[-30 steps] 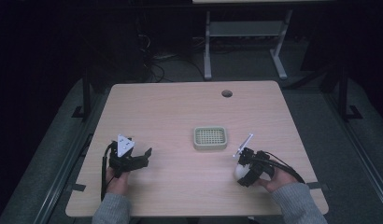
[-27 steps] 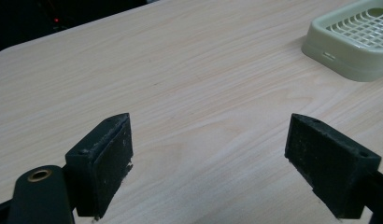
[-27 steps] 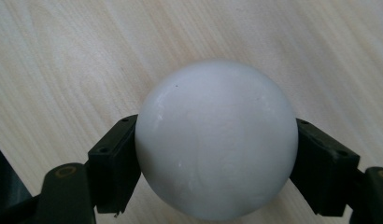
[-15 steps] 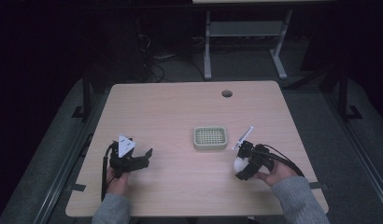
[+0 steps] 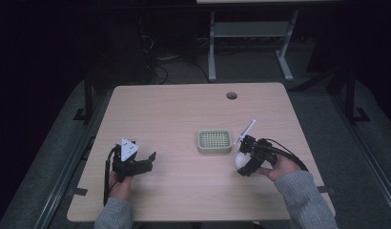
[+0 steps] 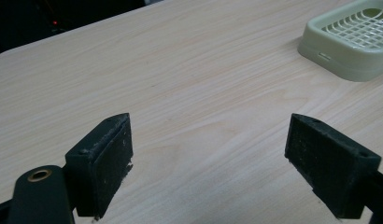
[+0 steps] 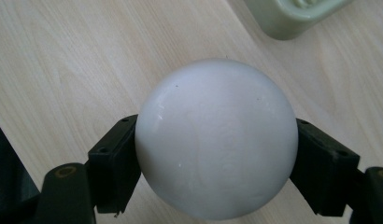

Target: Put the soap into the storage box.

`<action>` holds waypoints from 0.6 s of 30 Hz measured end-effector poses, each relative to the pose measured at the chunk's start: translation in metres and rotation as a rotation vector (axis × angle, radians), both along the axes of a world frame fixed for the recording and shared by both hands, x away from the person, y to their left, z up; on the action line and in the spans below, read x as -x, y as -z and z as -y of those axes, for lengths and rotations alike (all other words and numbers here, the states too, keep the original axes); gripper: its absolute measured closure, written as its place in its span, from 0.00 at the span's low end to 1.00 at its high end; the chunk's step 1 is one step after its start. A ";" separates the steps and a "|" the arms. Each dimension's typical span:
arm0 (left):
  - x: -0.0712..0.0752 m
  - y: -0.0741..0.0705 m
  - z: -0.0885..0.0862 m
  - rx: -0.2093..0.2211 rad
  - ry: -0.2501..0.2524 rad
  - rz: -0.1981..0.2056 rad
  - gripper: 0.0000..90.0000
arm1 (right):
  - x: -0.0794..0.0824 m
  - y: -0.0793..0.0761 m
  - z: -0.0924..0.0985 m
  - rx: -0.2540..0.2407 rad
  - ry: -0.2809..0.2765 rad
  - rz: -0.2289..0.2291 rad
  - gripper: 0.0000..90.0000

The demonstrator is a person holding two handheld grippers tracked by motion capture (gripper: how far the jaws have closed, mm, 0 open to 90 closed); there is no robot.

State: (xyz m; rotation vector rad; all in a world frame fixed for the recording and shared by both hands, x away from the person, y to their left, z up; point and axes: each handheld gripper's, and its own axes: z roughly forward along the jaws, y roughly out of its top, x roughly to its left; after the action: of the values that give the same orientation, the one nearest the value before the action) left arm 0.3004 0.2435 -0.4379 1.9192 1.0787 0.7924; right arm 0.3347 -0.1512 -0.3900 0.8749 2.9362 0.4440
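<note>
- My right gripper (image 5: 245,162) pinches the white ball (image 7: 216,137) between its fingers, just beside the green tray (image 5: 214,141).
- My left gripper (image 6: 210,165): fingers spread over bare bench (image 5: 174,114).

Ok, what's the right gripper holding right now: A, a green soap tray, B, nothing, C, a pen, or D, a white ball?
D: in the right gripper view the right gripper has its jaws pressed against both sides of a white ball, with the tray lying apart on the table.
</note>
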 end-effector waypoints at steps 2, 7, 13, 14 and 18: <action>0.000 0.000 0.000 0.001 -0.001 -0.001 0.16 | -0.003 -0.002 -0.002 0.001 -0.008 0.001 0.26; 0.000 0.000 0.001 0.001 0.001 0.006 0.16 | -0.007 -0.005 -0.006 -0.001 -0.011 -0.006 0.26; 0.000 0.000 0.001 0.001 0.006 0.006 0.16 | -0.014 -0.012 -0.011 0.001 -0.022 -0.005 0.26; 0.000 0.000 0.001 0.001 0.003 0.006 0.16 | -0.014 -0.012 -0.011 0.002 -0.021 -0.006 0.26; 0.000 0.000 0.001 0.001 0.000 0.004 0.16 | -0.019 -0.017 -0.014 0.006 -0.025 -0.010 0.26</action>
State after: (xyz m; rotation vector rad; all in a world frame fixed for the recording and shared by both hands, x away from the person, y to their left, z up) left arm 0.3005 0.2421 -0.4384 1.9160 1.0761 0.7948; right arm 0.3534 -0.1371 -0.3729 0.8438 2.9593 0.4337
